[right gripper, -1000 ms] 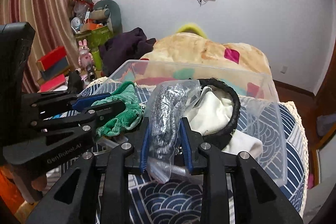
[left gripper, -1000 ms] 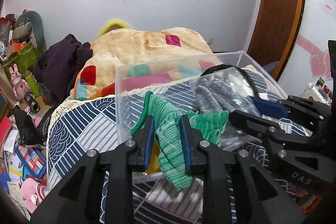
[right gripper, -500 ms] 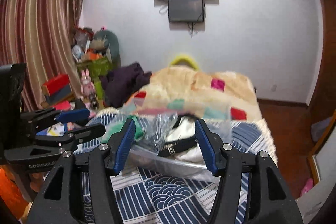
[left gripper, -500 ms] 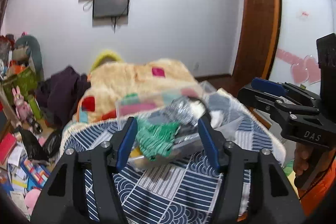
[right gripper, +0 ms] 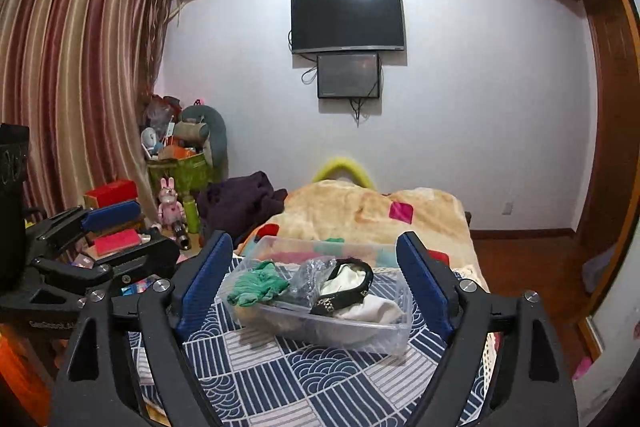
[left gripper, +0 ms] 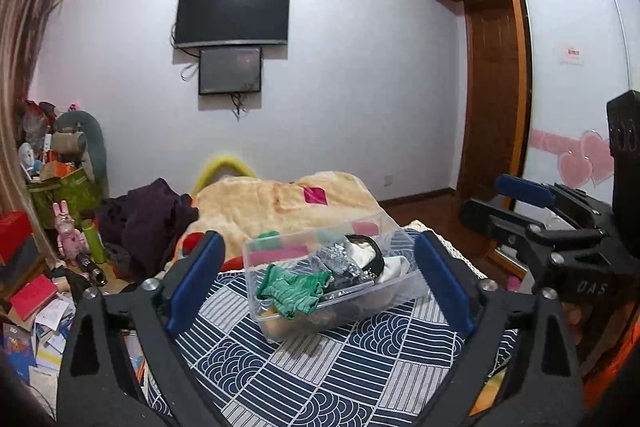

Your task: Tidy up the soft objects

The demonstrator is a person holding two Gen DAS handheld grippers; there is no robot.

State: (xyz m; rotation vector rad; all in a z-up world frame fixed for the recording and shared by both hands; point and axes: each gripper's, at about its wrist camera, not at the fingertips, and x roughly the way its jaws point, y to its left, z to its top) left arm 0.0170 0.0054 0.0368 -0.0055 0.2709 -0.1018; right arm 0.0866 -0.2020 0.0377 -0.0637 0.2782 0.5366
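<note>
Pale walls close off the bedroom, with a dark television [right gripper: 347,21] mounted above a smaller screen, and striped curtains [right gripper: 76,75] on my left. On the bed, over a navy patterned cover [left gripper: 320,367], sits the clear plastic bin [left gripper: 400,291]. I read "DAS" on the right hand-held gripper [left gripper: 504,203] where it enters the left camera's view; the lettering on the left hand-held gripper's [right gripper: 120,231] body starts "Gen" but blurs beyond that. The wall sticker by the wardrobe is too small to read. Inside the bin I make out a green knitted piece [left gripper: 298,287], a grey item in a clear bag [right gripper: 310,277] and a white cloth with a black band [right gripper: 352,283]; what lies beneath is hidden. Both hand-held grippers stand wide apart, holding nothing, well back from the bin.
</note>
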